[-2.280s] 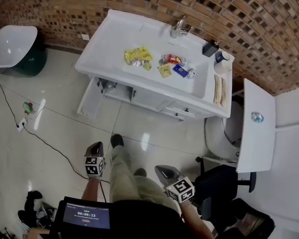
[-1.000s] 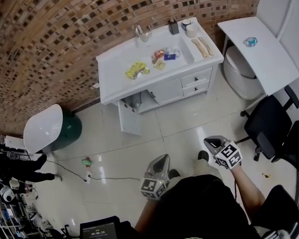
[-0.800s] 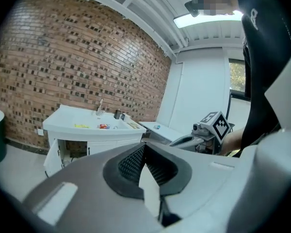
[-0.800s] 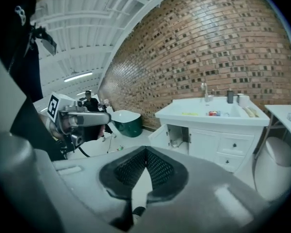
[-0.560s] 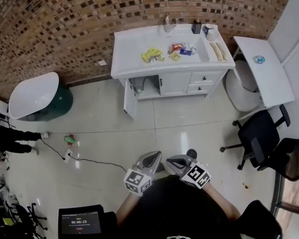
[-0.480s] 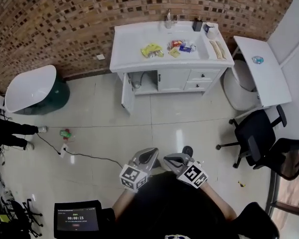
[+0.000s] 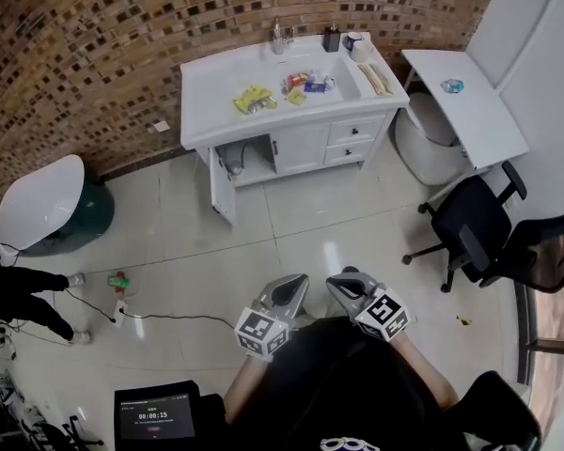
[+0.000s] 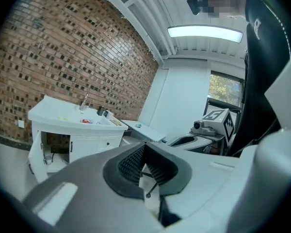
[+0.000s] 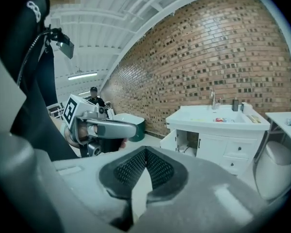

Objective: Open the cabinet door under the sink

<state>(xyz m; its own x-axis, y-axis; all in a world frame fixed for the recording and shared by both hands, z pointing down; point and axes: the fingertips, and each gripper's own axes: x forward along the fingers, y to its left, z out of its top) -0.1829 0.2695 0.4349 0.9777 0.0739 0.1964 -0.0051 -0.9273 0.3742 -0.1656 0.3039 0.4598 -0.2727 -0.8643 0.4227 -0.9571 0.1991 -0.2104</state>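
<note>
The white sink cabinet (image 7: 282,92) stands against the brick wall, far from both grippers. Its left door (image 7: 222,184) is swung open, showing pipework inside; the middle door (image 7: 299,148) is closed. The open door (image 8: 35,152) also shows in the left gripper view, and the open door (image 9: 169,141) in the right gripper view. My left gripper (image 7: 296,282) and right gripper (image 7: 335,282) are held close to the body, side by side, over the tiled floor. Both are shut with nothing between their jaws.
Wrappers lie in the sink basin (image 7: 301,83). A green bin with a white lid (image 7: 47,205) sits left. A toilet (image 7: 423,144), a white table (image 7: 461,101) and a black office chair (image 7: 461,238) stand right. A cable (image 7: 160,318) crosses the floor. A person (image 7: 19,285) is at the left edge.
The view has pulled well back from the cabinet and swung around. Both grippers came together near the body. The cabinet's left door stays open throughout.
</note>
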